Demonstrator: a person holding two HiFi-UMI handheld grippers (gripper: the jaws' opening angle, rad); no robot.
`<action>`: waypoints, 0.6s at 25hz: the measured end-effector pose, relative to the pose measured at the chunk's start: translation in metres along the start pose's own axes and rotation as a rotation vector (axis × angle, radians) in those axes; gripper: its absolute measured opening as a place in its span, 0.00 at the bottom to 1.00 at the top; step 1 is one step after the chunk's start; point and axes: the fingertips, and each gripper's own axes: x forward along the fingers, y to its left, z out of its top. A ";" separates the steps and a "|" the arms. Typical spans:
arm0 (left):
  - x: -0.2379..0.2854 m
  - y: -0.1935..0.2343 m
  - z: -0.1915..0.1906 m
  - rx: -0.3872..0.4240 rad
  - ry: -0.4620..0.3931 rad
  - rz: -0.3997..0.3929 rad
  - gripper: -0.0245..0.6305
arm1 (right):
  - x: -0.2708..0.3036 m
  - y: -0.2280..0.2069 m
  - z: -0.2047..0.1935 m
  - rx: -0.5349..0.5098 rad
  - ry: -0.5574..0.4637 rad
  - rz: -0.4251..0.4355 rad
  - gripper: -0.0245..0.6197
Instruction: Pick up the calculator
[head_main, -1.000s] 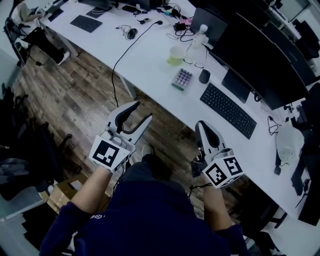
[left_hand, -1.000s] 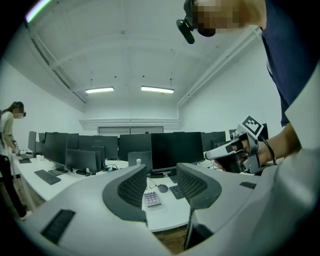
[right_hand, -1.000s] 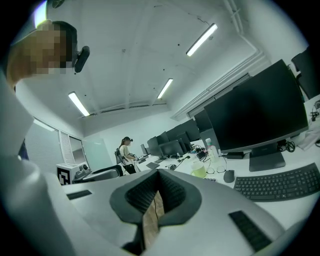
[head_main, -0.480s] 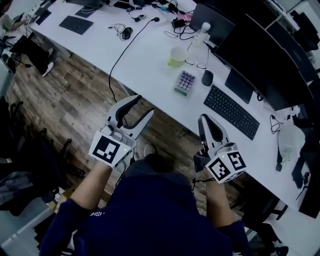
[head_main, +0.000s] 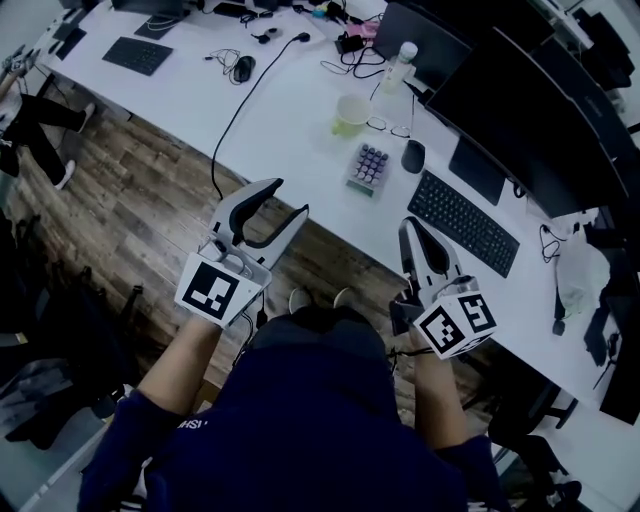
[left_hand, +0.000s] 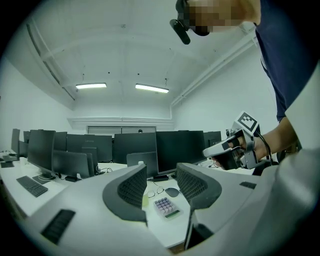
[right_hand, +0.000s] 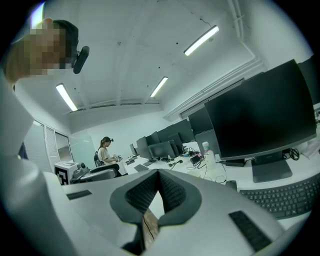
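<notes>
Calculator (head_main: 366, 166) is seen flat on desk (head_main: 290, 110) at 1 o'clock of left gripper (head_main: 284, 203) (jaws apart, empty; right gripper (head_main: 411, 228) pinched together on nothing), judged light, rigid, slick, best pinched across its long edges.

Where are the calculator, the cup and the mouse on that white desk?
calculator (head_main: 366, 165), head view, on its purple keys.
cup (head_main: 351, 113), head view, on its open top.
mouse (head_main: 412, 156), head view, on the middle of its back.
</notes>
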 end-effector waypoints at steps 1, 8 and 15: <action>0.003 0.001 0.000 0.001 -0.001 -0.003 0.35 | 0.002 -0.002 0.001 0.000 -0.001 -0.002 0.05; 0.025 0.011 -0.001 0.009 0.003 -0.011 0.35 | 0.020 -0.020 0.009 0.005 -0.008 -0.003 0.05; 0.054 0.022 -0.001 0.020 0.020 -0.003 0.35 | 0.042 -0.043 0.018 0.017 -0.013 0.013 0.05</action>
